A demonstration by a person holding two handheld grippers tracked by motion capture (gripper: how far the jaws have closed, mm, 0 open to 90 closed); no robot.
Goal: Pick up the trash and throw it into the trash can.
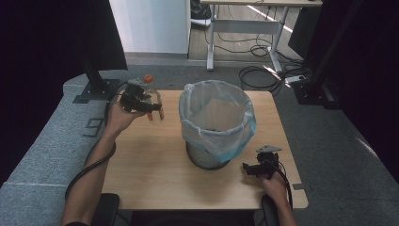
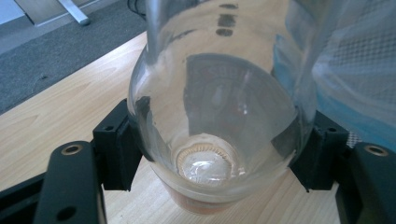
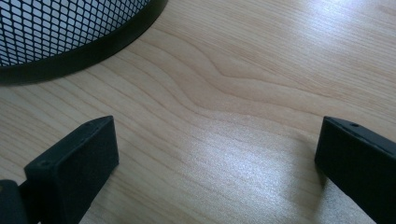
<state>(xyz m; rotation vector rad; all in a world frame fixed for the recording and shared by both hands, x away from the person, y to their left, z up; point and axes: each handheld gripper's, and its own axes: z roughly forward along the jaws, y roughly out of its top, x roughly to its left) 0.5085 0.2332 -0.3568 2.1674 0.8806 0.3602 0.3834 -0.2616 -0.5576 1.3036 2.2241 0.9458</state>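
A clear plastic bottle [image 1: 151, 98] with an orange cap is grasped by the left gripper [image 1: 141, 104], held in the person's left hand [image 1: 118, 117] above the wooden table [image 1: 150, 174]. In the high view the bottle is seen at about nine to ten o'clock from the mesh waste bin [image 1: 207, 159], near it but not touching, with its cap pointing toward twelve o'clock and its body lifted off the tabletop. In the left gripper view the bottle [image 2: 215, 126] is seen through its base, clamped on both sides by the black pads [image 2: 116, 144], which press against its rounded wall; the jaws are clenched on it. At two to three o'clock in that view the translucent bag lining the bin [image 2: 345, 70] is seen just beside the bottle, with blue plastic below it.

The bin, black wire mesh with a clear bag [image 1: 216, 117] folded over its rim, stands near the middle of the table. The right gripper [image 1: 254, 168] is rested on the table at about four o'clock from the bin, held by the right hand [image 1: 275, 186]. In the right gripper view its jaws are spread wide apart with bare wood [image 3: 219, 140] between them; nothing is held. The black base ring of the bin [image 3: 79, 51] is seen at ten to eleven o'clock of that view, near the jaws but apart from them.
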